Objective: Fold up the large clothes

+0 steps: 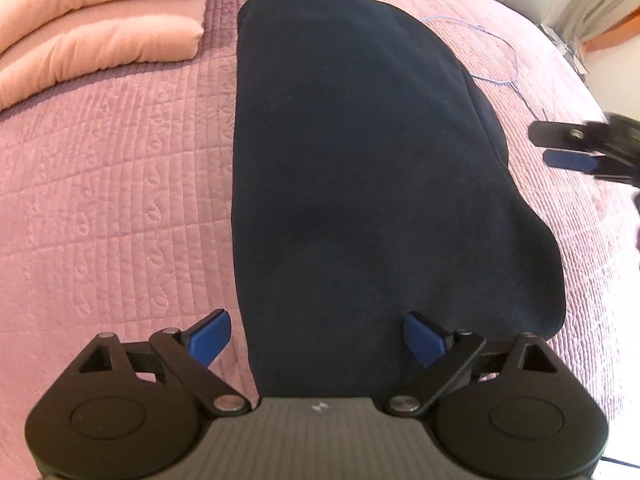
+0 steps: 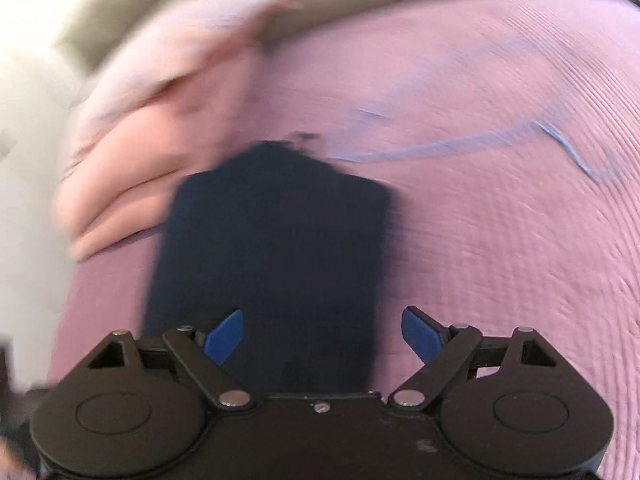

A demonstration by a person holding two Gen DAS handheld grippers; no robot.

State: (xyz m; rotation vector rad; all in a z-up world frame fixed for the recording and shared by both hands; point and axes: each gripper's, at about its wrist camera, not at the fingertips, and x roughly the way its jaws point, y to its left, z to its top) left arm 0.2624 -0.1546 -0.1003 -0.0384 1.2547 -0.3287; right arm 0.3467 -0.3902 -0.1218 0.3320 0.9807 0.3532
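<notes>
Garment: a dark navy garment (image 1: 360, 184) lies folded flat on the bed's pink quilted bedspread (image 1: 112, 200), a long shape running away from the left wrist camera.
Left claw: the left claw (image 1: 318, 338) hangs over the near end of the garment with its jaws spread wide; nothing is pinched.
Left claw fingers: the left blue pad (image 1: 210, 338) sits over bare bedspread just outside the garment's straight left edge; the right pad is over the dark cloth.
Right claw: the right claw (image 2: 322, 334) is also spread wide and empty; its left pad is over the garment (image 2: 272, 256), its right pad over bedspread (image 2: 500, 240).
Right claw seen from the left wrist: it shows at the right rim (image 1: 576, 148), blurred, apart from the garment's curved right edge.
Edges: the garment's left edge is straight; the right edge bulges outward toward the near corner.
Open room: bare bedspread lies on both sides of the garment, widest on the right.
Nearby things: two pink pillows (image 1: 100, 36) are stacked beyond the far left corner; a thin blue cable (image 1: 496, 48) loops on the bedspread near the far right edge.
Left view only: quilt stitching and garment outline are sharp.
Right view only: heavily smeared; it shows the garment's far end as squared, with pillows (image 2: 160, 140) to its left and the cable (image 2: 460, 144) to its right.
</notes>
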